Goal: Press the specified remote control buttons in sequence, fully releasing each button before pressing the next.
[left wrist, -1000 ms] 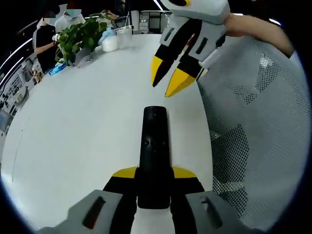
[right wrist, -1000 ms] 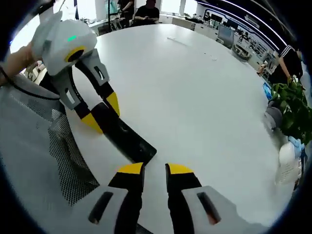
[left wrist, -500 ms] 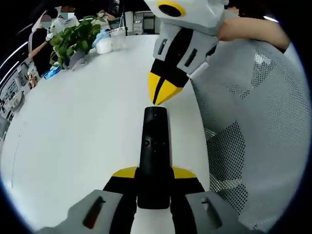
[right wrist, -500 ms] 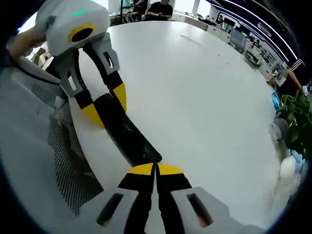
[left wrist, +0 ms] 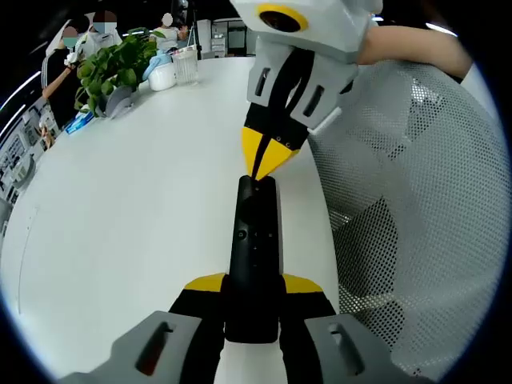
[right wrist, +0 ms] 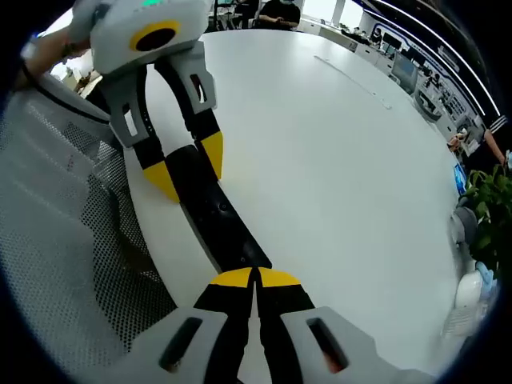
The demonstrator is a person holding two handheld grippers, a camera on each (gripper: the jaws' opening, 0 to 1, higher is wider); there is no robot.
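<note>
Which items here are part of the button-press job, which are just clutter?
In the job:
- remote control, black, clamped between the left gripper jaws
- right gripper, jaws closed, tips at the remote's far end

Lying about:
- potted plant at the far table edge
- clear cup and white container beside it
- mesh chair by the white table

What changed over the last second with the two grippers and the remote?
The right gripper shut its jaws and came down to the far end of the remote; whether it touches is unclear. The left gripper stayed clamped on the remote over the table.
</note>
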